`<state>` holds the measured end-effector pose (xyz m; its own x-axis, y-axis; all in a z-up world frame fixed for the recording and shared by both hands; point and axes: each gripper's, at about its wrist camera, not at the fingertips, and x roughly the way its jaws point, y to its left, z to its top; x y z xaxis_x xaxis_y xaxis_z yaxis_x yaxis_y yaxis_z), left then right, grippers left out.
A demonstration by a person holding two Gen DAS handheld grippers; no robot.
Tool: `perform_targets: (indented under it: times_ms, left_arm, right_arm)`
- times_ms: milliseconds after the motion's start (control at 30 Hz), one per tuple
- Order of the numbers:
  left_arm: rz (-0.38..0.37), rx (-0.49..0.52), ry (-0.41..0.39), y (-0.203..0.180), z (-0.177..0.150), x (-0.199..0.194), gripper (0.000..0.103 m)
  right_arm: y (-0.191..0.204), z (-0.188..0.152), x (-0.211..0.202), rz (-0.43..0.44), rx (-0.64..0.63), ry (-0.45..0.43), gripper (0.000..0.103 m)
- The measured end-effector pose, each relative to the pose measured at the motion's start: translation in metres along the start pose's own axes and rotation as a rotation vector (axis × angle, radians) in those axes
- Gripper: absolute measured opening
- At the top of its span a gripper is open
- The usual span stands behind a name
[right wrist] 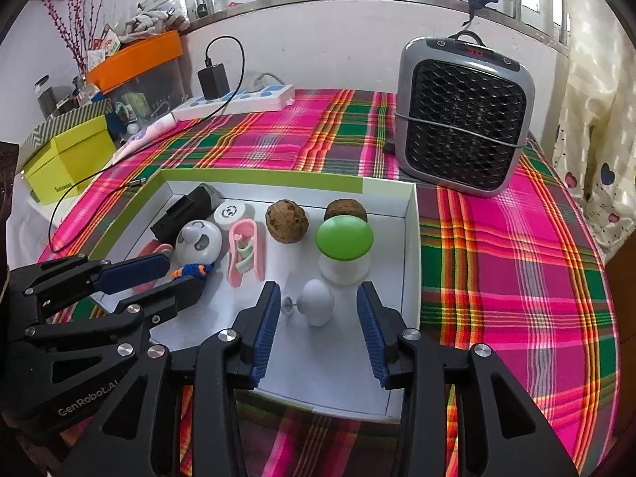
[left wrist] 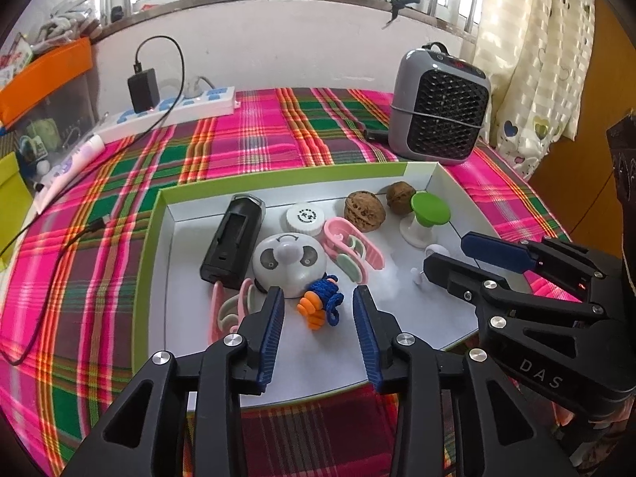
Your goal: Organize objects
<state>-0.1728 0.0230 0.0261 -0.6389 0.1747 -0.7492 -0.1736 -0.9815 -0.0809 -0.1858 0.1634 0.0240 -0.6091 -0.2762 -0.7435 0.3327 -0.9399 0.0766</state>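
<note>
The left gripper (left wrist: 318, 298) hangs over the near part of the tray (left wrist: 153, 246) with its jaws apart and nothing pressed between them; a small blue-and-orange cord toy (left wrist: 320, 304) lies on the tray floor just past its fingertips. The right gripper (right wrist: 318, 298) is likewise parted and empty, and a small white knob (right wrist: 316, 302) lies in the tray between its fingers (right wrist: 268, 310) without touching either pad.

Further into the tray sit a panda-faced gadget (left wrist: 288, 264), a black case (left wrist: 232, 238), pink clips (left wrist: 349, 252), a white cap (left wrist: 304, 218), two walnuts (left wrist: 363, 210) and a green-topped stand (left wrist: 425, 214). Behind the tray, a small heater (left wrist: 439, 109) and a power strip (left wrist: 171, 109) rest on the plaid cloth (left wrist: 258, 135).

Judging by this, the collecting looks largely done: every small item in view is already inside the tray, and no loose pieces show on the cloth around it. What may remain is tidying the arrangement inside.
</note>
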Motion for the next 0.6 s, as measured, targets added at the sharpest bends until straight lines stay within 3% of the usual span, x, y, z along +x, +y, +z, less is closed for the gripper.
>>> perform_targets:
  times_ms: [600]
  left_arm:
    - [0.034,-0.012,-0.066,0.003,-0.012,-0.035,0.034]
  right_arm:
    - [0.014,-0.011,-0.029,-0.011,0.008,-0.037,0.041]
